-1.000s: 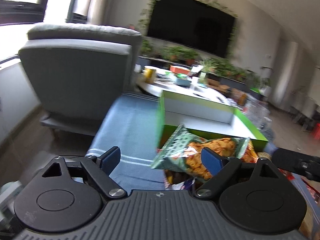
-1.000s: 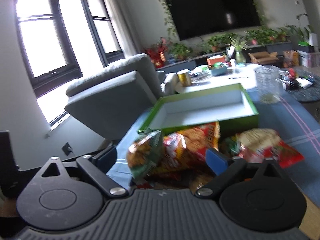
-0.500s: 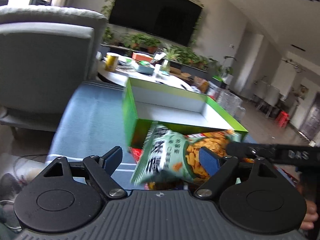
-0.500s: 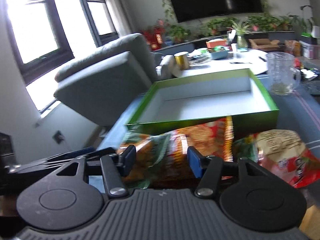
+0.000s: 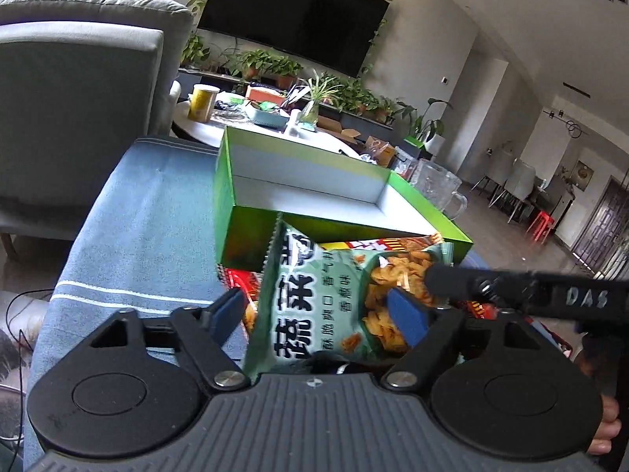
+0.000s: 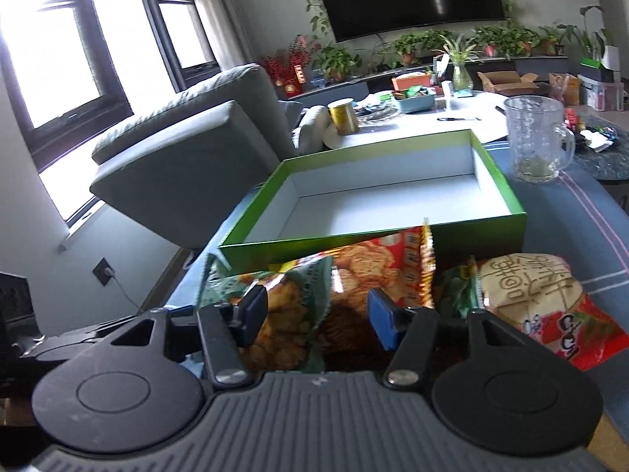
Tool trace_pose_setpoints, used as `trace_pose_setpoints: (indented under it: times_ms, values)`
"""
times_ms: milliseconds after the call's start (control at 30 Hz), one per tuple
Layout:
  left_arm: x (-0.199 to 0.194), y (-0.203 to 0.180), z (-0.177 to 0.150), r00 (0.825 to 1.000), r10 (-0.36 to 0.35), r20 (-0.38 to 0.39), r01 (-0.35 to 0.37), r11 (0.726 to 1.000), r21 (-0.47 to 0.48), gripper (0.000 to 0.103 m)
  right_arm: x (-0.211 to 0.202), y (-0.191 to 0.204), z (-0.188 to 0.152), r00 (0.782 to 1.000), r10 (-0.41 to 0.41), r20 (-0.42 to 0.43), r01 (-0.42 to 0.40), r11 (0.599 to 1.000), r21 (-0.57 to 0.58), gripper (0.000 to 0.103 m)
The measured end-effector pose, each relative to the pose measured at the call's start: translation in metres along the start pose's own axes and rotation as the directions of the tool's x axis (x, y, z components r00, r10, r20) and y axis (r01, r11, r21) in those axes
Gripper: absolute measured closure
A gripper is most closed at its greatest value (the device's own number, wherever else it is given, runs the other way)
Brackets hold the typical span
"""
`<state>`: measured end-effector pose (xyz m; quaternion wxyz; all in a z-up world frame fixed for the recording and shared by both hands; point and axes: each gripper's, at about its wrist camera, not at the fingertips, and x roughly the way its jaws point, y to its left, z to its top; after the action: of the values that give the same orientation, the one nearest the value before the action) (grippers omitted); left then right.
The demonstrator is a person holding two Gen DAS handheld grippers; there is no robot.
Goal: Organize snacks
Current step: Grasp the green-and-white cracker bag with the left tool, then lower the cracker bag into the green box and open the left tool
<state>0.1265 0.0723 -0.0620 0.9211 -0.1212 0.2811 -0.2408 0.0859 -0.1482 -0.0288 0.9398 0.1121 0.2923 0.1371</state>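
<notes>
**Both grippers on snack bags, box still empty**

So this looks like the pick-up step. The left gripper [image 5: 318, 310] has its jaws around the green chip bag [image 5: 330, 303], which stands on edge between the blue pads. The jaws have just been closing in on it, but from the left wrist view I honestly cannot tell if the pads are pressing yet or just bracketing the bag.

The right gripper [image 6: 318, 314] sits wide apart over the pile, with the red snack bag [image 6: 377, 271] rising between its fingers and the green bag crowding its left pad. No clear squeeze there either, so I'd call it spread around the bag, not gripping.

The green box [image 6: 519, 216] is right behind the pile on the blue cloth [image 5: 129, 228], white inside, nothing in it yet. A third bag, the red and cream packet [image 6: 538, 303], lies off to the right, just beside the pile.

Next move, my guess: finish the pinch on the green bag, lift it clear of the box's near wall, then drop it inside. Crinkly bags slip, so a firm grip matters.
</notes>
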Motion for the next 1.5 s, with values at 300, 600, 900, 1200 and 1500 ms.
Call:
trace_pose_setpoints:
  times_ms: [300,600,900,1200,1500]
  values:
    - [-0.009,-0.004,-0.003,1.0,0.003,0.004,-0.003,1.0,-0.009,0.048,0.009,0.003,-0.009,0.996,0.065,-0.063,-0.063,0.998,0.025,0.024]
    - [-0.028,-0.016,0.001,0.998,0.046,0.045,-0.046,0.999,-0.002,0.05,0.0,0.01,-0.004,0.993,0.112,-0.039,-0.11,0.993,0.038,0.024]
    - [-0.034,-0.028,0.023,0.993,0.066,0.101,-0.068,0.997,0.021,0.051,-0.006,0.012,0.016,0.989,0.149,0.02,-0.149,0.989,-0.003,0.024]
    - [0.003,-0.027,0.066,0.993,0.051,0.105,-0.052,0.999,0.006,0.051,0.012,-0.005,0.055,0.987,0.147,0.059,-0.149,0.988,0.027,0.024]
    - [0.043,-0.017,0.087,0.993,0.093,0.068,-0.092,0.996,-0.011,0.052,0.048,-0.026,0.08,0.989,0.145,0.024,-0.147,0.985,0.087,0.024]
